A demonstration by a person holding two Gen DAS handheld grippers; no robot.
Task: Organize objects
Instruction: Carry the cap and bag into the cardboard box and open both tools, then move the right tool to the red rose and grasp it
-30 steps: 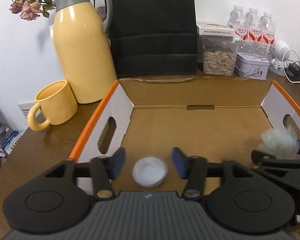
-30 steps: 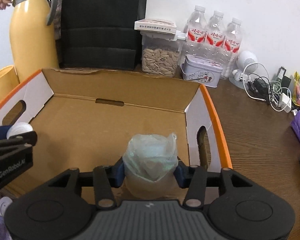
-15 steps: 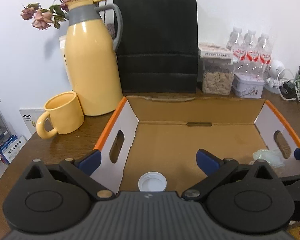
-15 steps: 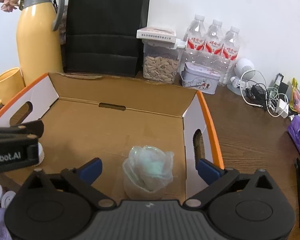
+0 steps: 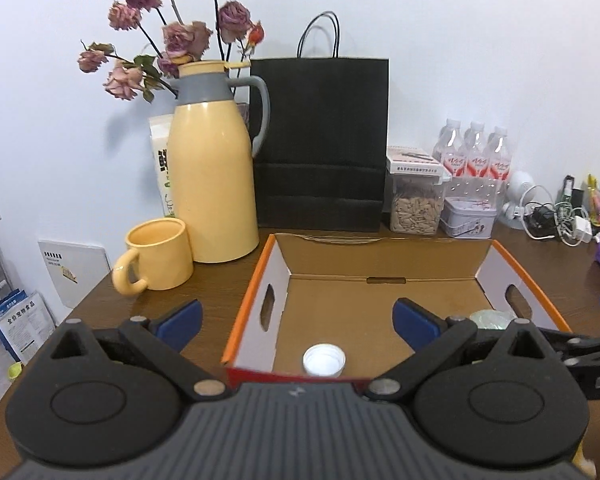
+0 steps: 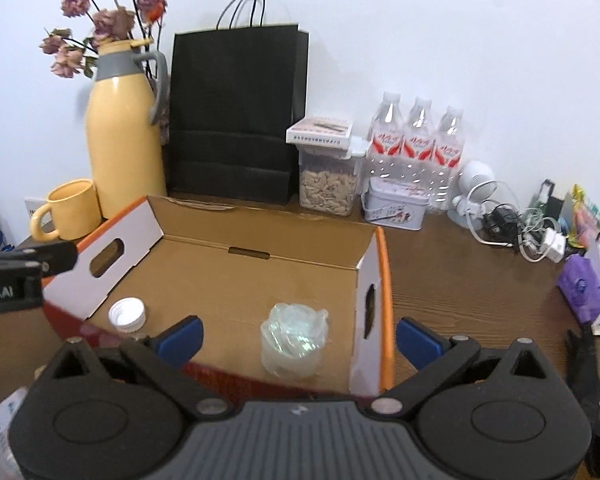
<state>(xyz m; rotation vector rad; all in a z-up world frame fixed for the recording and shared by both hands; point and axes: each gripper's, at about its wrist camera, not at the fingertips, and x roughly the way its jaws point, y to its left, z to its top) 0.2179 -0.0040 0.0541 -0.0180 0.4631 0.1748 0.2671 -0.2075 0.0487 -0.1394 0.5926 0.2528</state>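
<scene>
An open cardboard box [image 5: 380, 268] [image 6: 260, 228] with orange-edged white side flaps lies on the brown table. Inside it, near the front, a small white screw cap [image 5: 324, 360] [image 6: 127, 313] rests on the left and a crumpled clear plastic bag [image 6: 294, 338] [image 5: 490, 318] on the right. My left gripper [image 5: 296, 322] is open, raised behind the box's front edge, nothing between its blue pads. My right gripper [image 6: 300, 338] is open too, its pads wide of the bag and not touching it. The left gripper's black arm [image 6: 20, 268] shows at the right wrist view's left edge.
Behind the box stand a yellow thermos [image 5: 212, 168] with dried roses, a yellow mug [image 5: 158, 254], a black paper bag [image 5: 320, 144], a seed jar [image 5: 416, 204], a tin [image 5: 468, 216] and water bottles [image 5: 476, 152]. Cables [image 6: 520, 232] and a purple pack [image 6: 584, 284] lie at right.
Both grippers opened, leaving the cap and the bag on the box floor. Both then drew back and up, so the box now looks smaller and farther.
</scene>
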